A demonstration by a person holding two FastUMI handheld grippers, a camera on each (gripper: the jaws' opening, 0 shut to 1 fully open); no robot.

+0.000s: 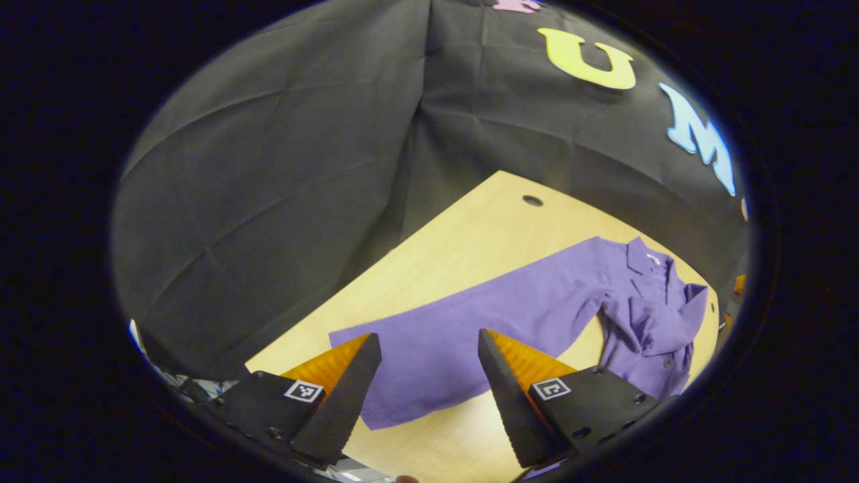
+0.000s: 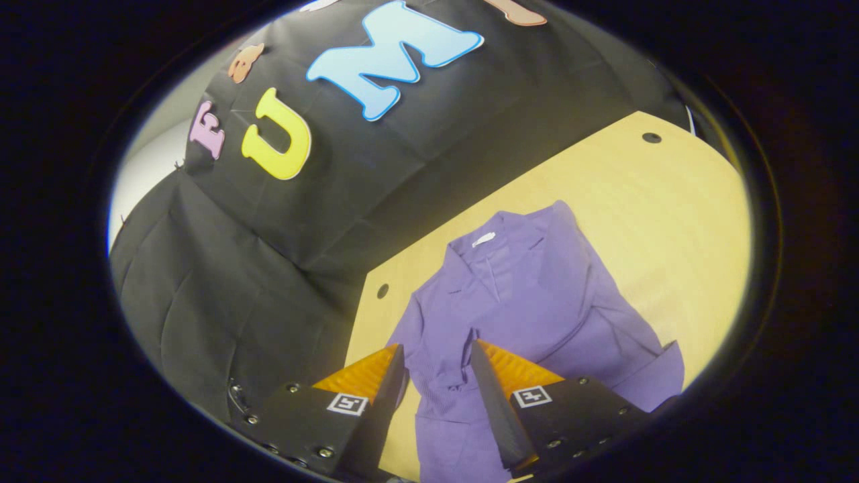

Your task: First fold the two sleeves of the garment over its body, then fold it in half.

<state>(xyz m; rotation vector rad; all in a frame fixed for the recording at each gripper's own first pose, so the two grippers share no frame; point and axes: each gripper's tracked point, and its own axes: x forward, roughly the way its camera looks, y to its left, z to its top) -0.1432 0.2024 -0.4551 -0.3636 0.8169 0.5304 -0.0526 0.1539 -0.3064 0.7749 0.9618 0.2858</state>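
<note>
A small white neck label (image 2: 484,239) sits inside the collar of the purple garment (image 2: 530,302), too tiny to read. Square black-and-white markers ride on each tool's fingers. In the left gripper view the left tool (image 1: 429,382) hangs with its fingers wide apart, gripping nothing, above the end of one long sleeve (image 1: 470,329) stretched flat across the pale wooden desk (image 1: 470,235). In the right gripper view the right tool (image 2: 436,389) is spread too, holding nothing, poised over the garment's front near the other sleeve; whether it touches the cloth, I cannot tell. The garment lies collar away, towards the booth wall.
</note>
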